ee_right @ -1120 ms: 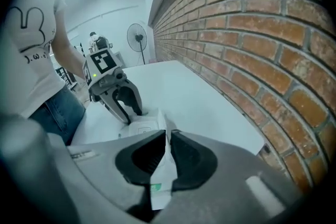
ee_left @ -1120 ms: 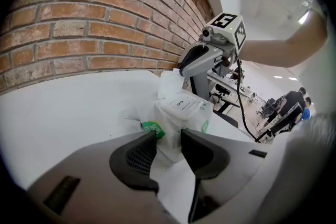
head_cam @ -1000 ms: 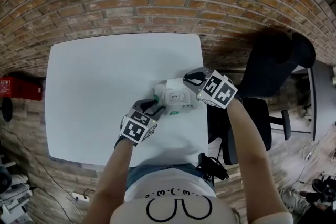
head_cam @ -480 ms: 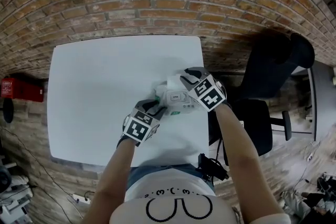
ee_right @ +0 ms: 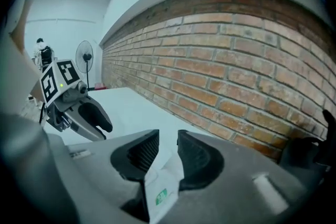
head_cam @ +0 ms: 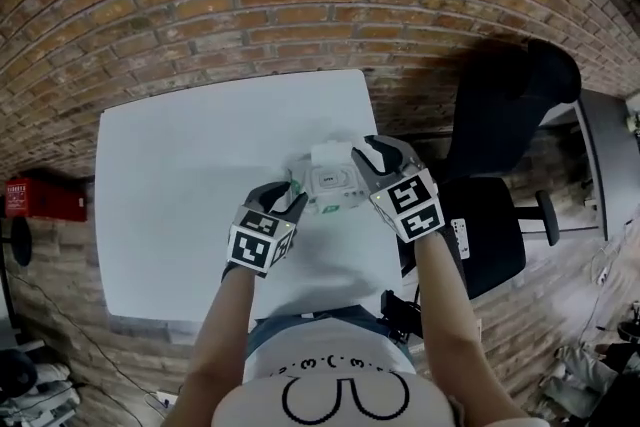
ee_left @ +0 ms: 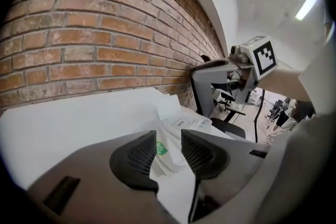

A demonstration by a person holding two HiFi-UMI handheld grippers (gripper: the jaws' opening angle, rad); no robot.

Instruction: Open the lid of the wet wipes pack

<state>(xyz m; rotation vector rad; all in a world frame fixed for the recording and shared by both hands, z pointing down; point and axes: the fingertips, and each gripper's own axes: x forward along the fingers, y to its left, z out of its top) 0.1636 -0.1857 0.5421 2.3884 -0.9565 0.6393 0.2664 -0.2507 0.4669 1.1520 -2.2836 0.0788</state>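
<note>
above white table [head_cam: 180, 175] — left claw [head_cam: 284, 197] and right claw [head_cam: 372, 157] grip wet wipes pack [head_cam: 330, 183].

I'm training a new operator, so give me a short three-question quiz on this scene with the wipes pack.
1. True or false: the wet wipes pack lies untouched on the table.
2. What stands behind the table? A, brick wall; B, window; C, shelf.
3. What is between the jaws of the left hand-held gripper?
Key: 1 false; 2 A; 3 an end of the wet wipes pack.
</note>
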